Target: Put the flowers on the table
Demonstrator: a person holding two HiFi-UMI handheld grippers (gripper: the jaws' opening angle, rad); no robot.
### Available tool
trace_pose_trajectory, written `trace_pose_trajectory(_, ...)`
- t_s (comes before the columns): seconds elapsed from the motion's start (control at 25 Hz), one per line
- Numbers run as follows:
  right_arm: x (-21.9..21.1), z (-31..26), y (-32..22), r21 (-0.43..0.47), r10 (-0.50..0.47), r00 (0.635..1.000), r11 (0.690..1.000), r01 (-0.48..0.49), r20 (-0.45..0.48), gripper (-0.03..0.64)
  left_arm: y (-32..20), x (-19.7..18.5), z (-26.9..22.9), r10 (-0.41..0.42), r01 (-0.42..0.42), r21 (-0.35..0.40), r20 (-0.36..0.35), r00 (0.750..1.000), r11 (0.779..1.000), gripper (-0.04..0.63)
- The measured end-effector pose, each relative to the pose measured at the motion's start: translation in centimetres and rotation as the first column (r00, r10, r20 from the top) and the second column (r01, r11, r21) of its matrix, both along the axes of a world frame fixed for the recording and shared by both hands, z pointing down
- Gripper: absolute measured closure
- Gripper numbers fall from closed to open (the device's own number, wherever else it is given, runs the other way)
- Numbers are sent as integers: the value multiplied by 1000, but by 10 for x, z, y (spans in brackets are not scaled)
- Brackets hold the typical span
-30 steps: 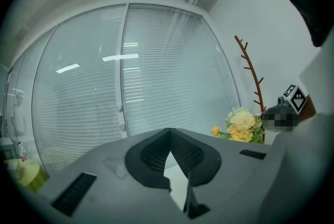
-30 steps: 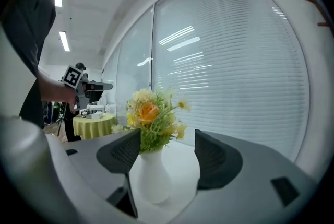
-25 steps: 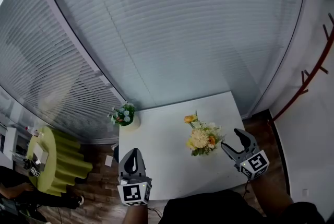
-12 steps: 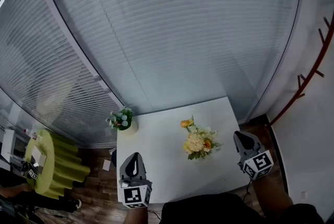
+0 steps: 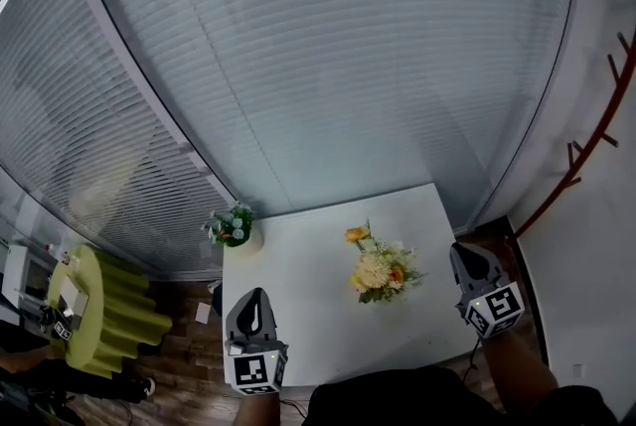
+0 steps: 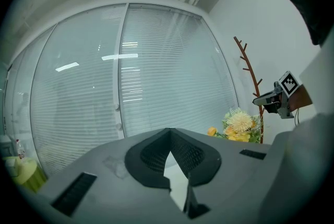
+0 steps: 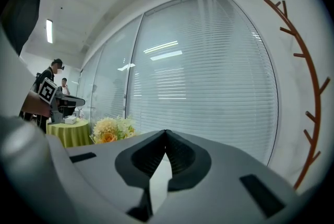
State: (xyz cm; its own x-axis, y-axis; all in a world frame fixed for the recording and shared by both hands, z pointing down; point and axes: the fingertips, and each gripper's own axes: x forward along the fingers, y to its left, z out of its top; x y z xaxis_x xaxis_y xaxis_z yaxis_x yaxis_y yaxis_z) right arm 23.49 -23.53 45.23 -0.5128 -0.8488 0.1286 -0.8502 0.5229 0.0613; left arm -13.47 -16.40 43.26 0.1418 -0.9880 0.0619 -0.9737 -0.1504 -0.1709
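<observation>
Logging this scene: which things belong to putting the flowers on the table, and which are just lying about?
Job: flower bouquet; white table.
Lying about: small potted plant; green-draped table; coat rack.

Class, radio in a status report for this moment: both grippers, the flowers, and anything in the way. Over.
Left gripper shut, empty. Right gripper shut, empty. Flowers lying on table. Potted plant by far-left corner, apart.

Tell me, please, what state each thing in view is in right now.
Bouquet: resting on the table, touched by neither gripper.
Potted plant: upright at the table's far left corner.
Left gripper: fingers together, empty.
Right gripper: fingers together, empty.
Blinds: lowered, slats shut.
</observation>
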Motion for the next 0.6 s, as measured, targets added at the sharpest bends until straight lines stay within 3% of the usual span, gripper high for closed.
trace_pose_trajectory(0.6, -2, 4, -1, 10, -11, 999, 1000, 11, -39, 597, 0, 1, -1, -7, 7, -10, 5, 1000, 1000, 600)
